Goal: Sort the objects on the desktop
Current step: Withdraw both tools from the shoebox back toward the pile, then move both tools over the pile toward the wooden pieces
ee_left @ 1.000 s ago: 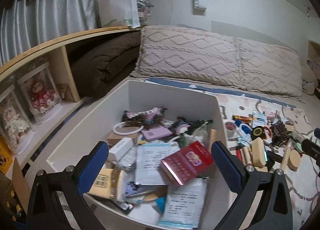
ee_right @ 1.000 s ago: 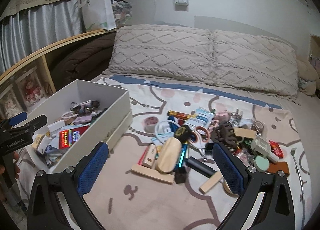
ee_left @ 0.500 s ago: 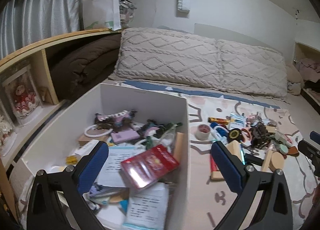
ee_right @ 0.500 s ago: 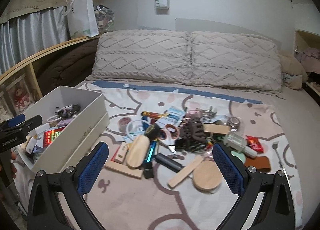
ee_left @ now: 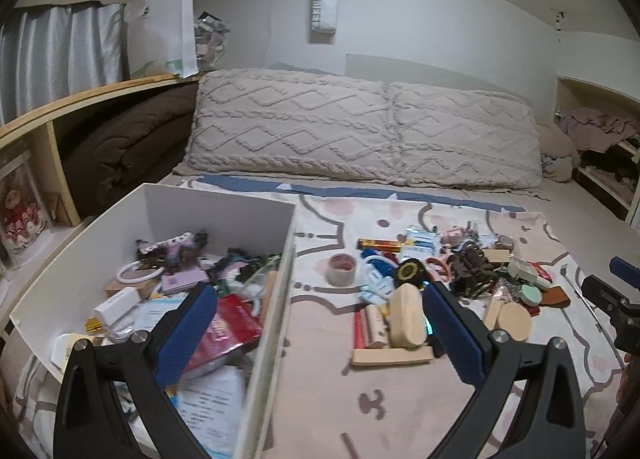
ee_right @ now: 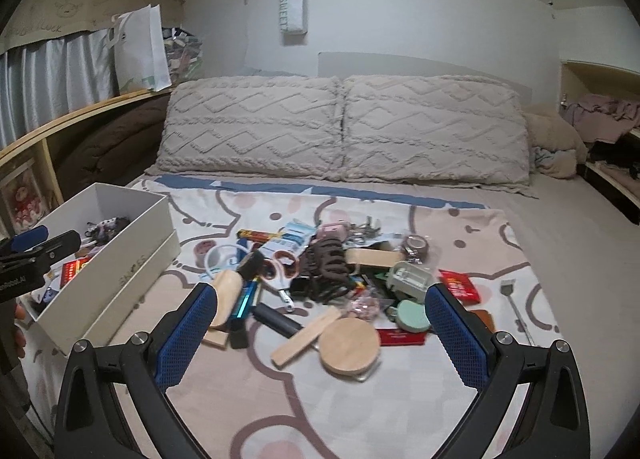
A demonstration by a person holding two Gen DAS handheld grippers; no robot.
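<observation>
White box at the left of the bed, seen from the left wrist view — it holds a red packet, a white ring, a pink card and printed papers. Left tool hangs over the box's right wall, jaws spread wide and gripping nothing. To the right of the box, a loose pile lies on the patterned bedspread: a tape roll, a wooden brush, scissors, a brown hair claw, a black cylinder, a round wooden lid, a green disc and a red packet at the far edge. Right tool hovers above this pile, jaws likewise wide apart and empty. Two knitted pillows lie behind.
</observation>
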